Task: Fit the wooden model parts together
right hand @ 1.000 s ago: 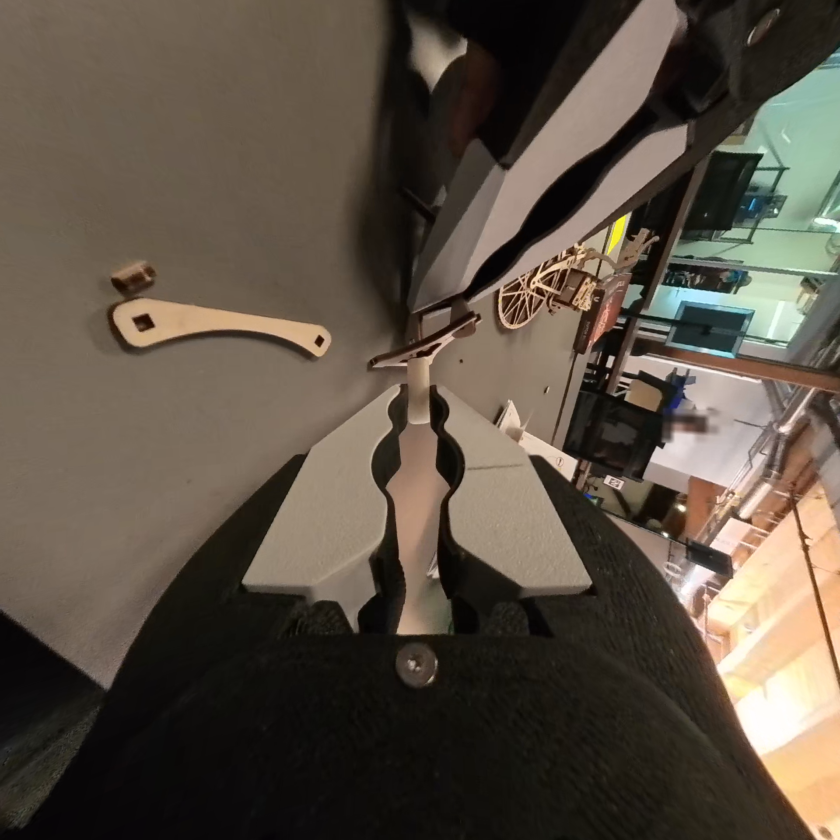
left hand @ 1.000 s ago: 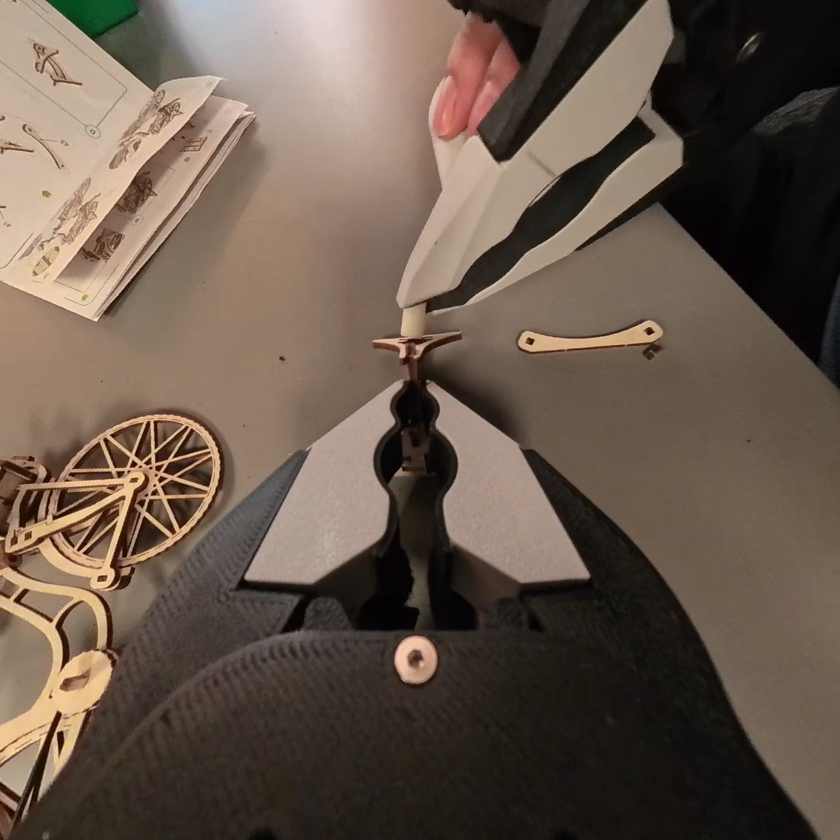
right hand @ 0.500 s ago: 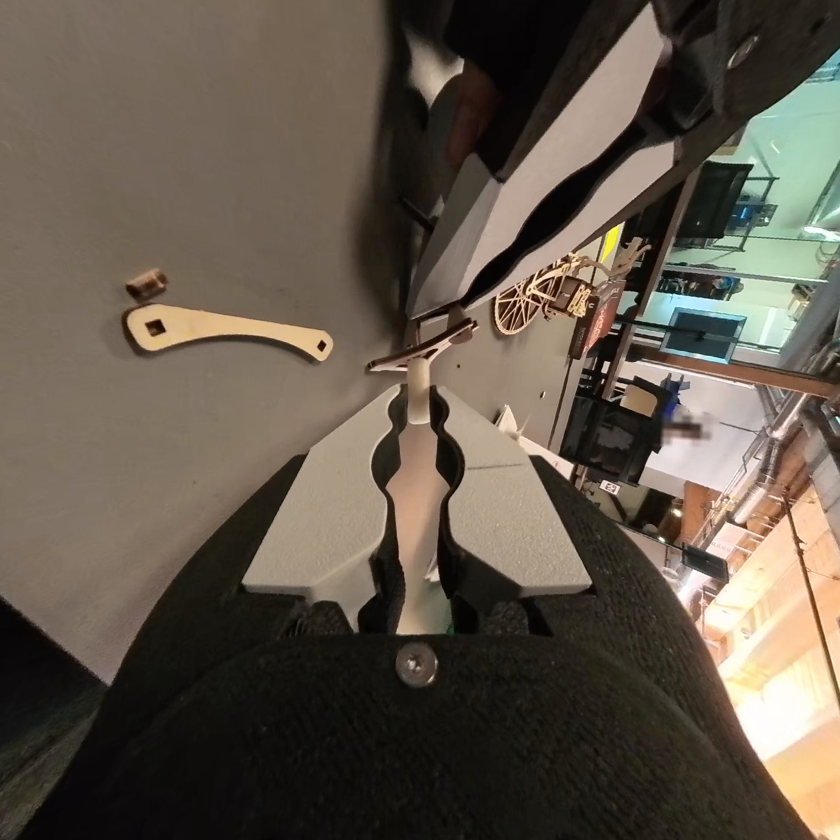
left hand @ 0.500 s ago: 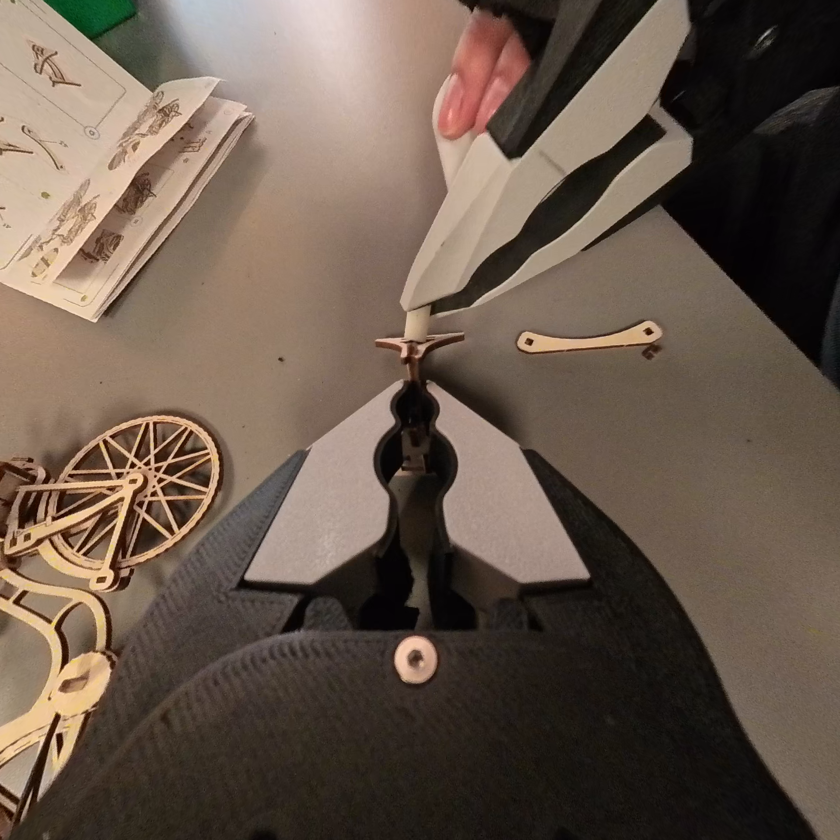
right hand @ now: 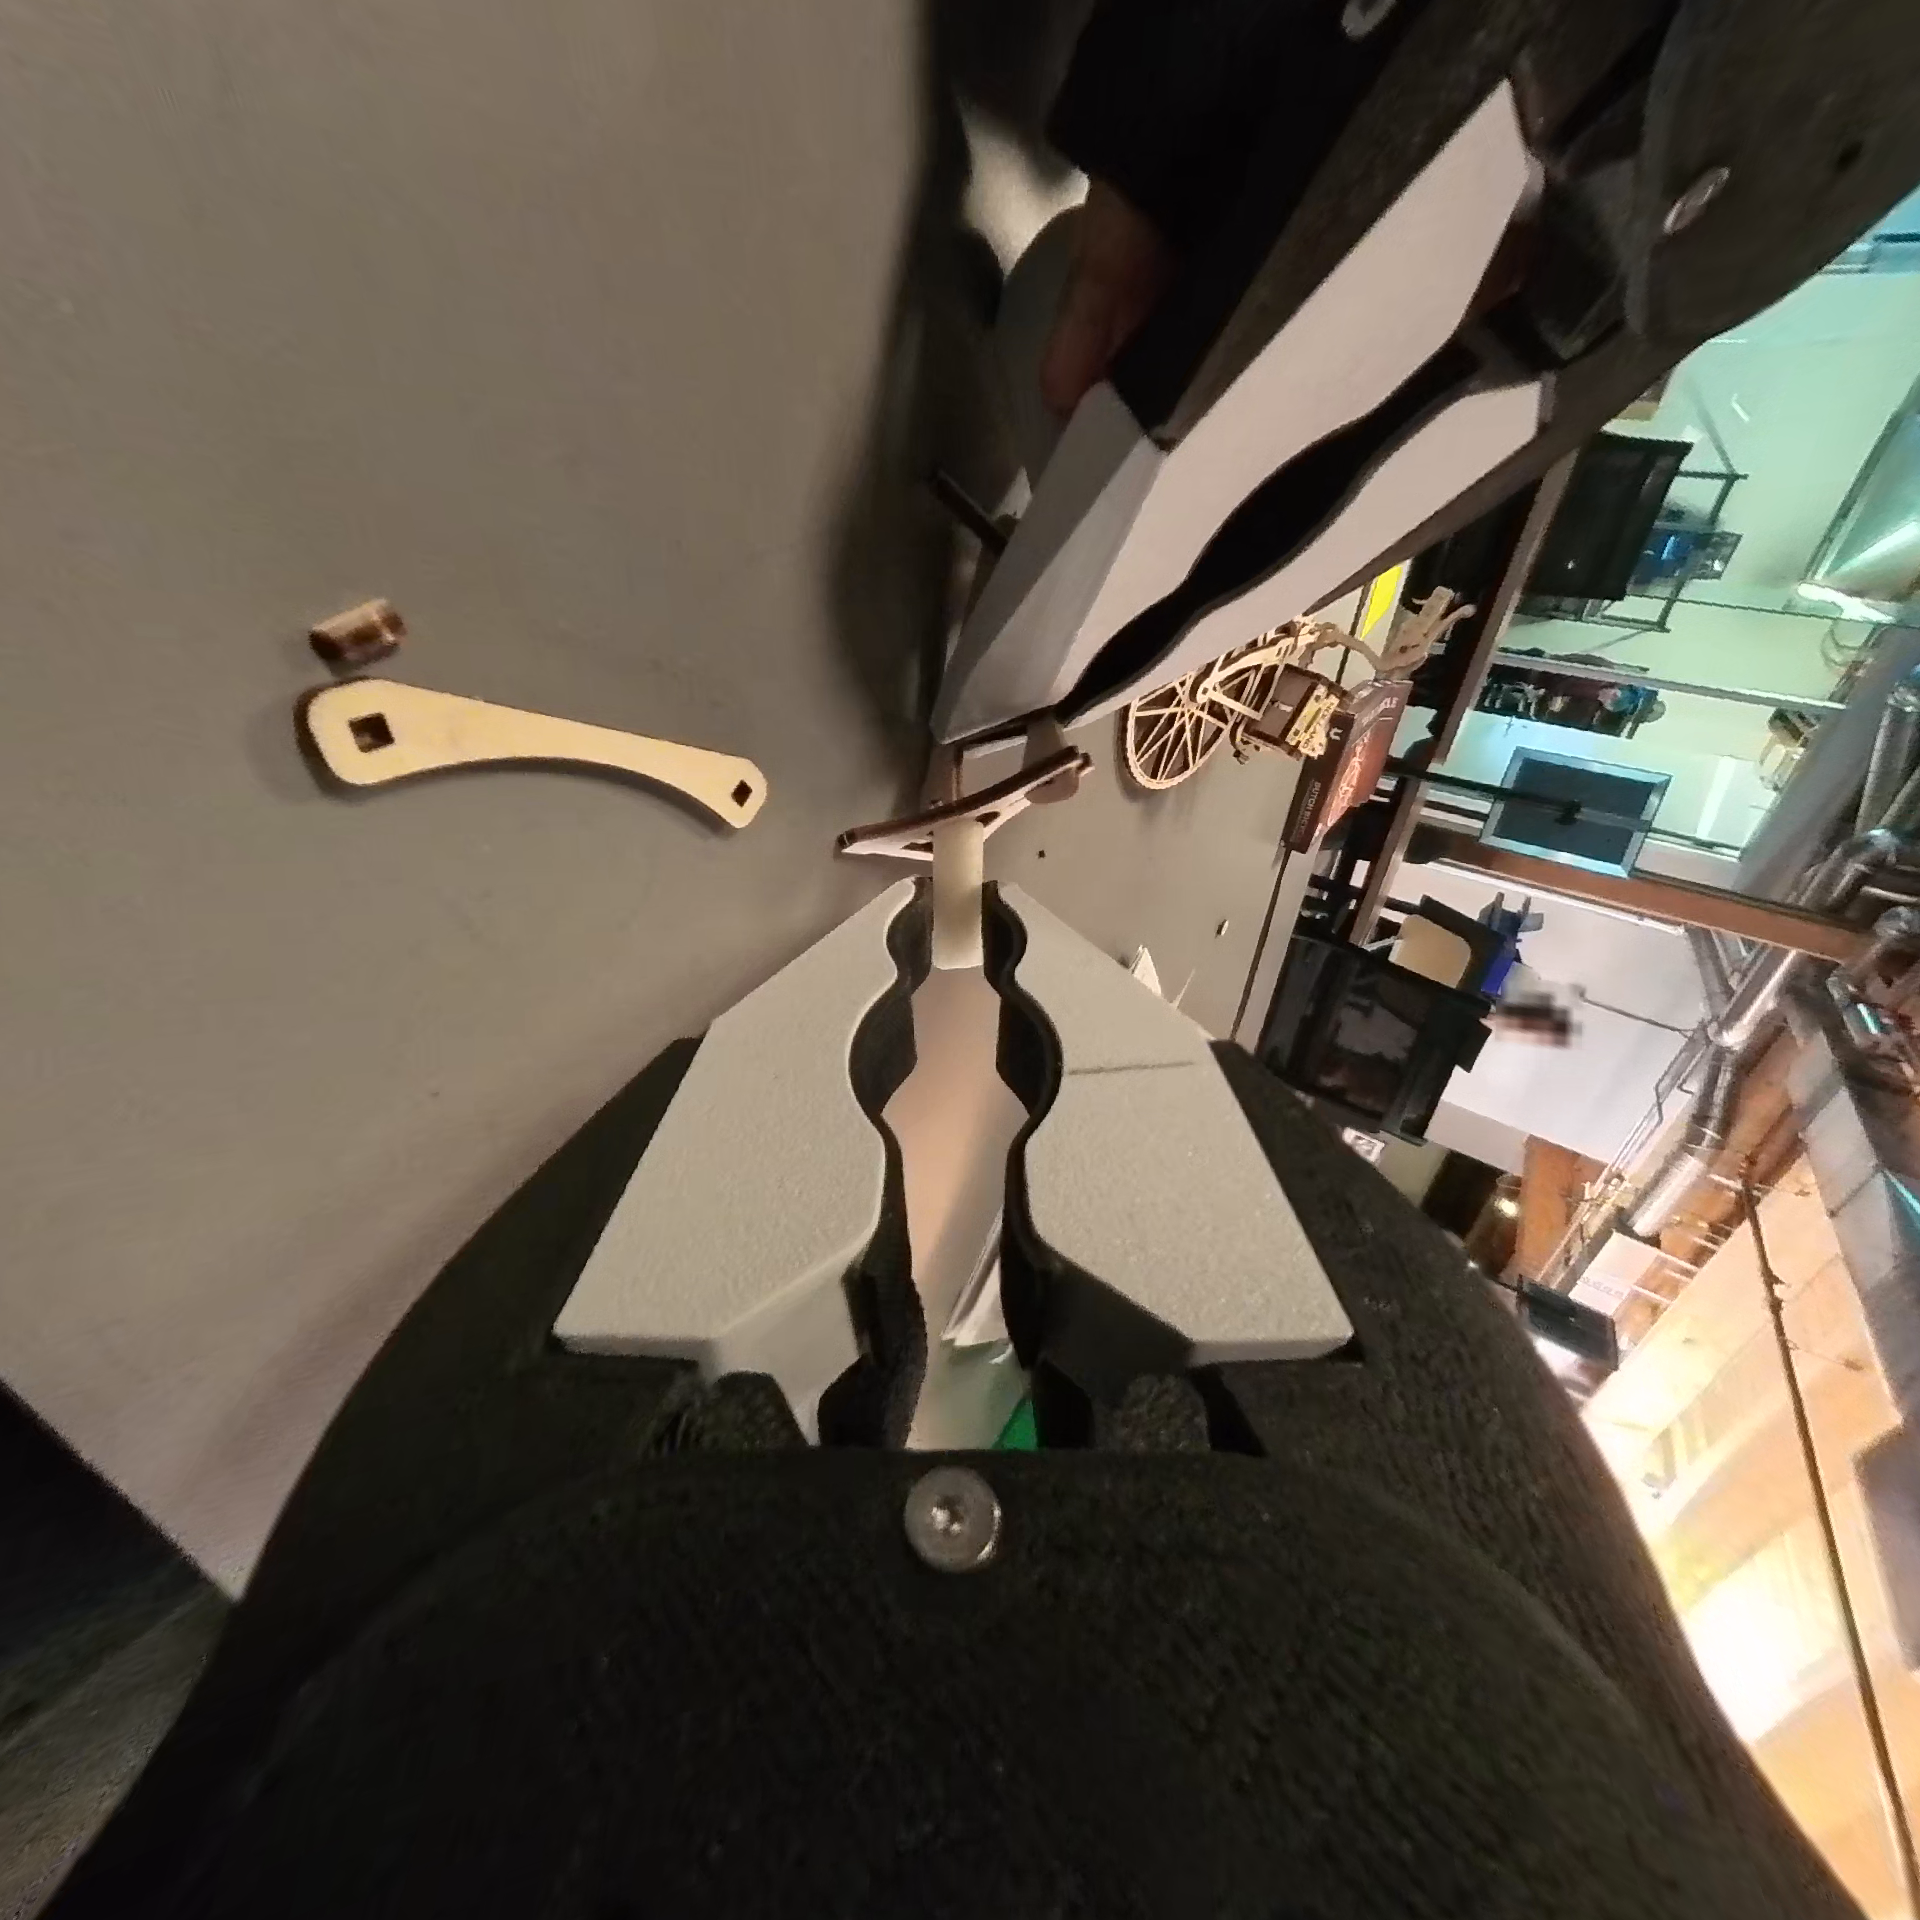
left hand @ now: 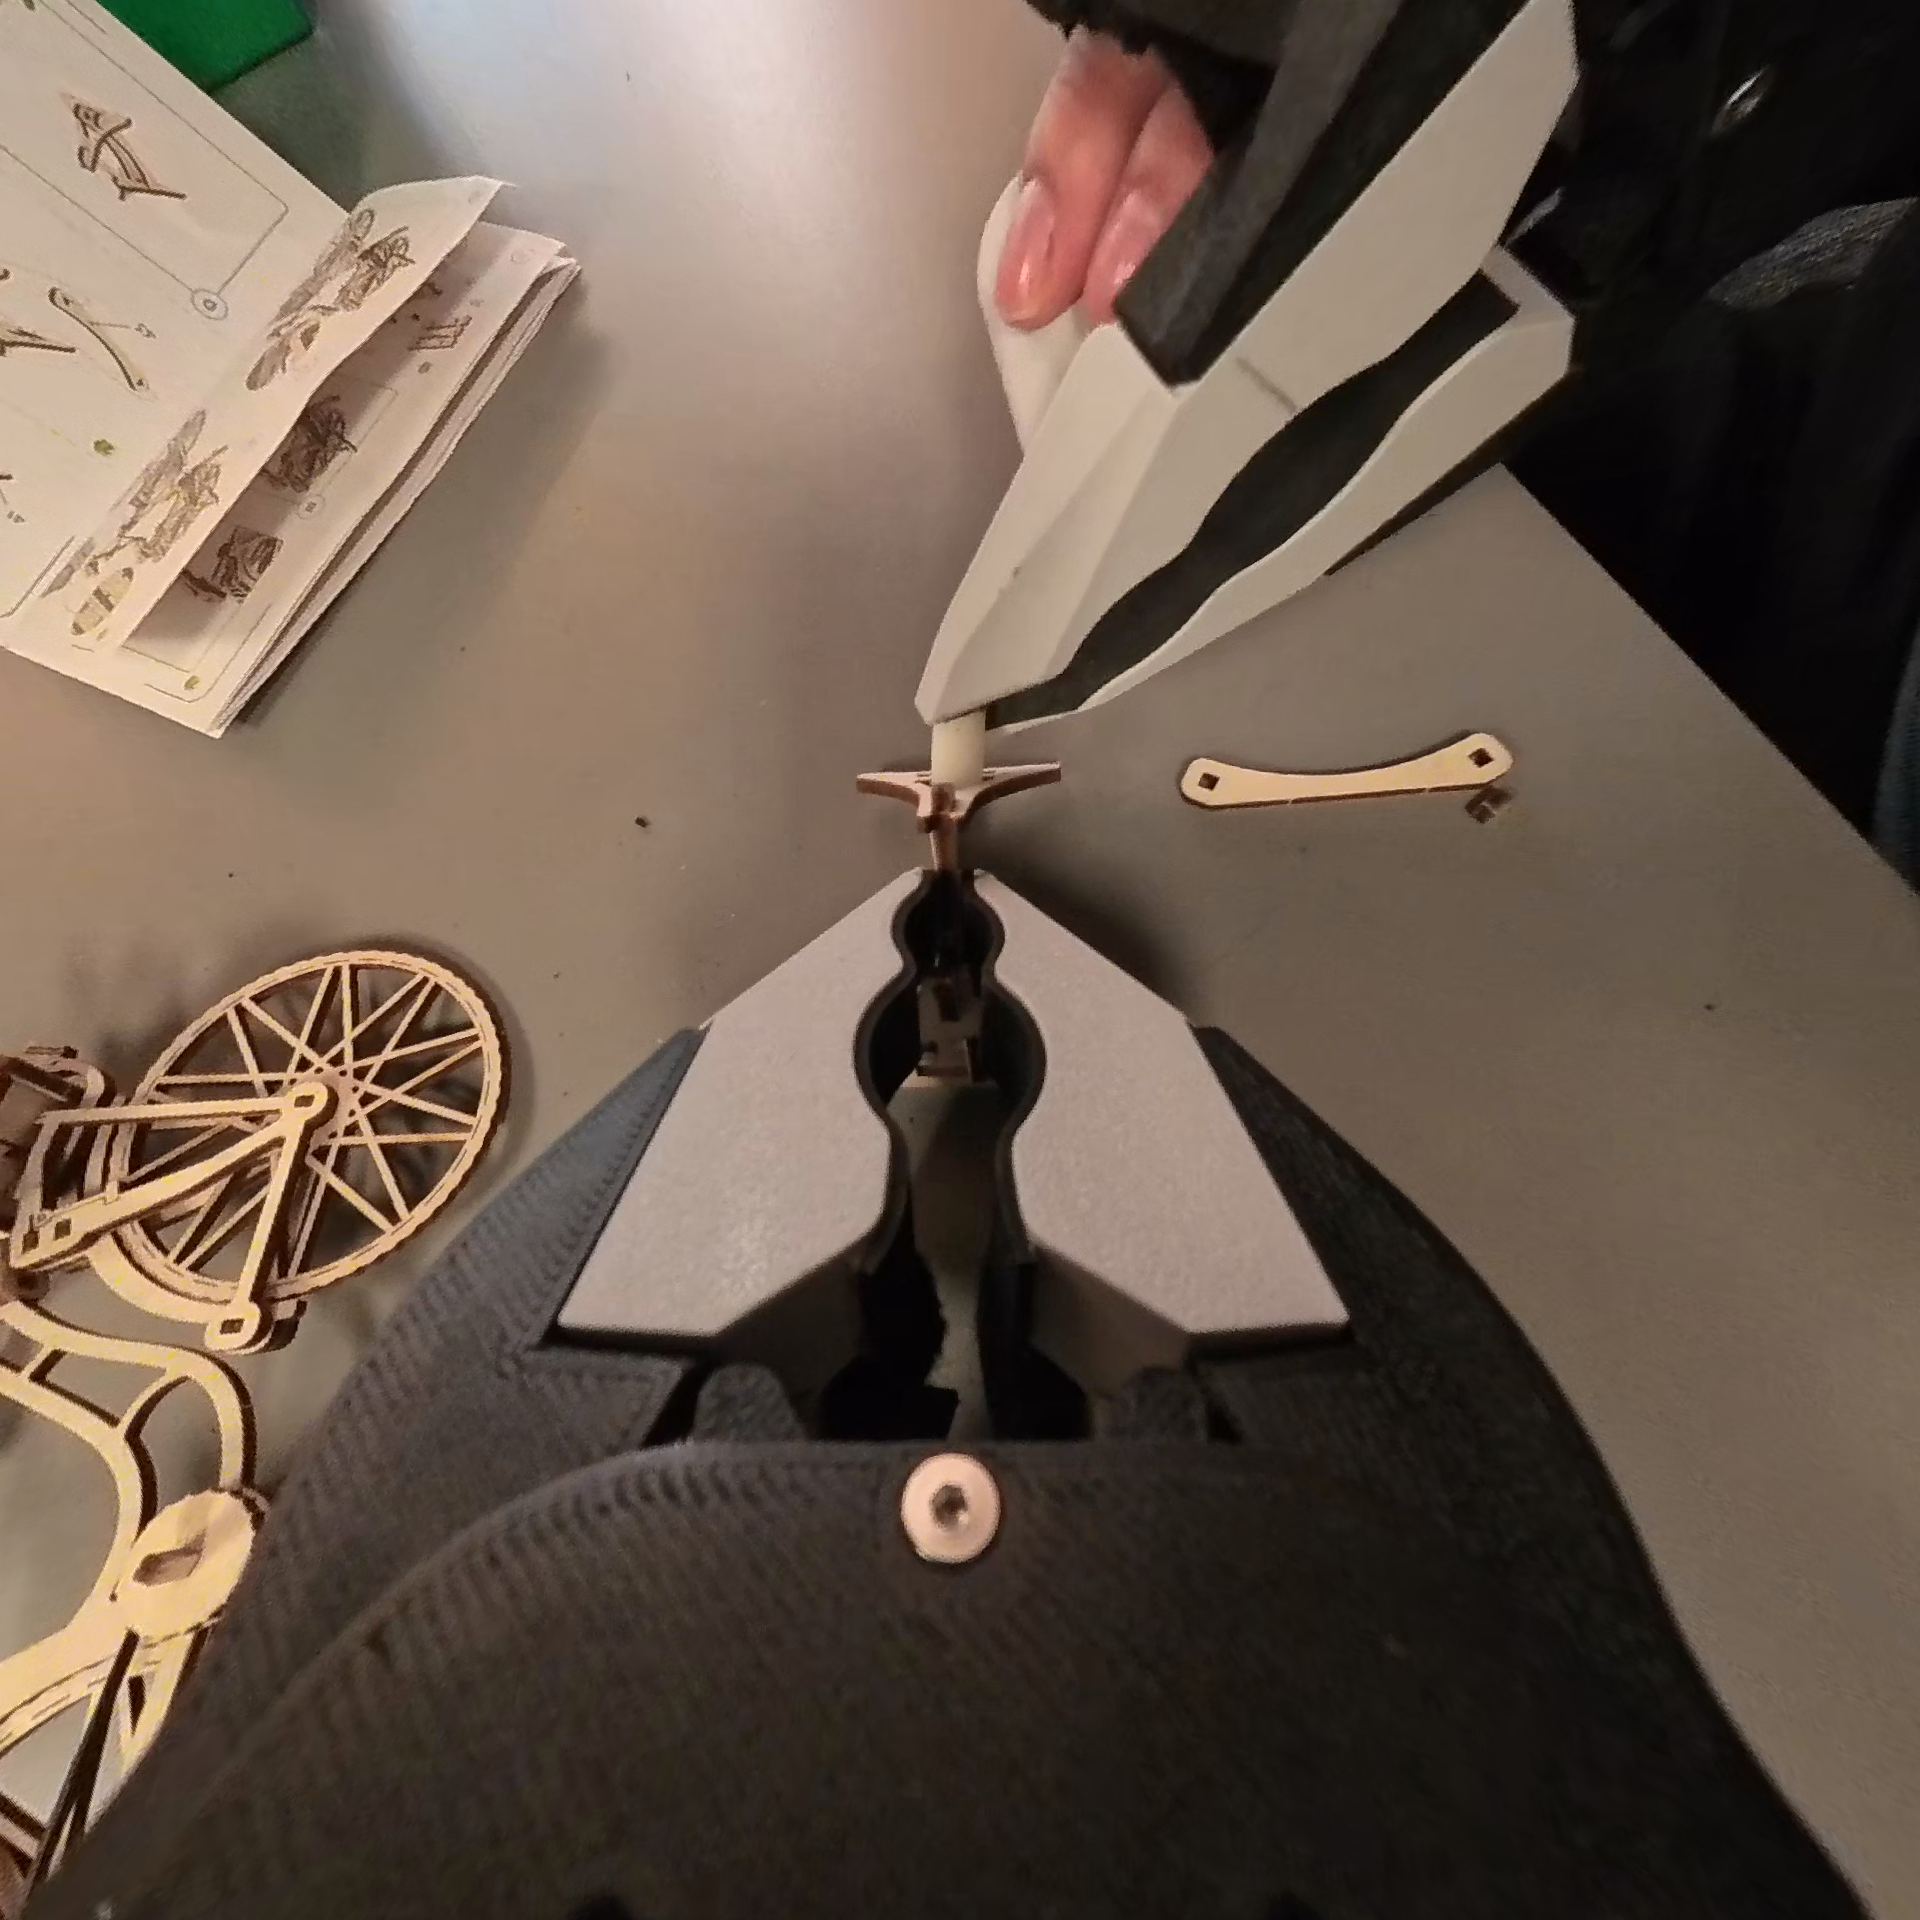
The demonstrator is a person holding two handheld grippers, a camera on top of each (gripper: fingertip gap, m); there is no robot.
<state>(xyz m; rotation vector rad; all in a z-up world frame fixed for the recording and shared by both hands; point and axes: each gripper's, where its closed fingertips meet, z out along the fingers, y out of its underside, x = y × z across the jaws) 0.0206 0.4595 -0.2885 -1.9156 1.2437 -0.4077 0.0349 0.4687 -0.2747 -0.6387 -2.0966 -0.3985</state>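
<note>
My left gripper [left hand: 948, 878] is shut on the stem of a small dark T-shaped wooden part [left hand: 956, 808], whose crossbar sticks out just past the fingertips above the grey table [left hand: 727, 623]. My right gripper [right hand: 951, 883] is shut on a white plastic tool [right hand: 954, 914]. The tool's round tip touches the middle of the crossbar [right hand: 966, 821]. In the left wrist view the right gripper [left hand: 961, 717] comes down from the upper right with the white tip [left hand: 956, 758] on the part. In the right wrist view the left gripper [right hand: 997, 727] comes in from the upper right.
A curved wooden arm [left hand: 1340, 795] and a tiny wooden spacer [left hand: 1486, 805] lie to the right of the part, near the table's right edge; both show in the right wrist view [right hand: 530, 748] [right hand: 358, 634]. A wooden bicycle model [left hand: 260, 1143] lies at the left. An open instruction booklet [left hand: 208, 416] lies at the far left. The tips of both grippers are at nearly the same place.
Almost nothing has changed. Both grippers stay shut, and the white tip stays on the crossbar. The right gripper has shifted and tilted very slightly.
</note>
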